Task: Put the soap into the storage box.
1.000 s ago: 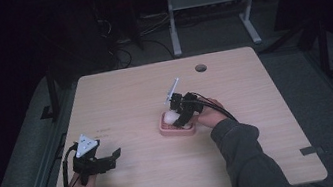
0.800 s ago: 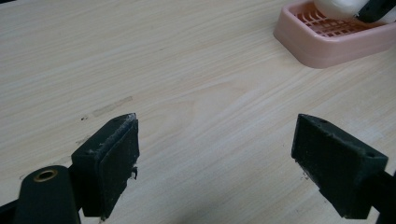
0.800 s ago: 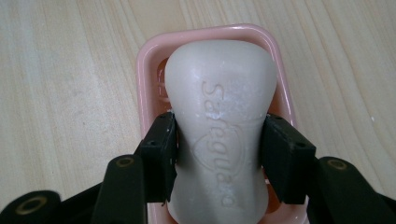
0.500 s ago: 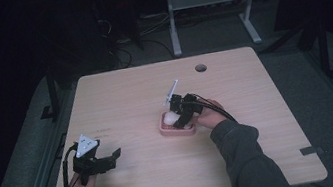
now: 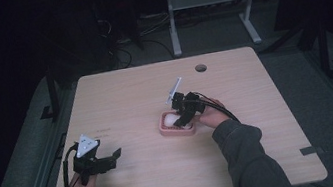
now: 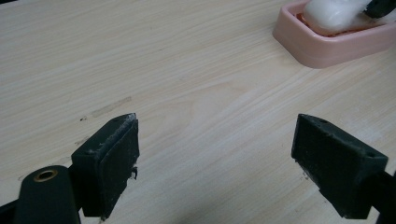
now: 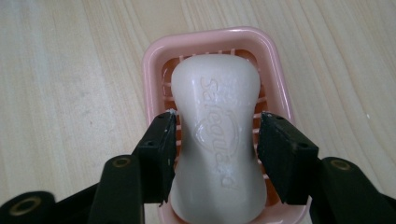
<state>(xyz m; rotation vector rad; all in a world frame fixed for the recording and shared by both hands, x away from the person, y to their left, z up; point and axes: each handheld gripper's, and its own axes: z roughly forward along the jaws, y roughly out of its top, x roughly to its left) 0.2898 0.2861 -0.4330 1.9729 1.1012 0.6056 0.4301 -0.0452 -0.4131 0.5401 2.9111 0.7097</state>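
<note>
Black jaws of the left gripper (image 5: 113,156) stand wide apart over bare table (image 5: 120,101) at the near left corner, holding nothing. Farther in, near the table's middle, the right gripper (image 7: 217,135) straddles the white soap bar (image 7: 217,135), which lies in the pink soap dish (image 7: 154,60). Its jaws have just been opening; narrow gaps show between pads and soap
</note>
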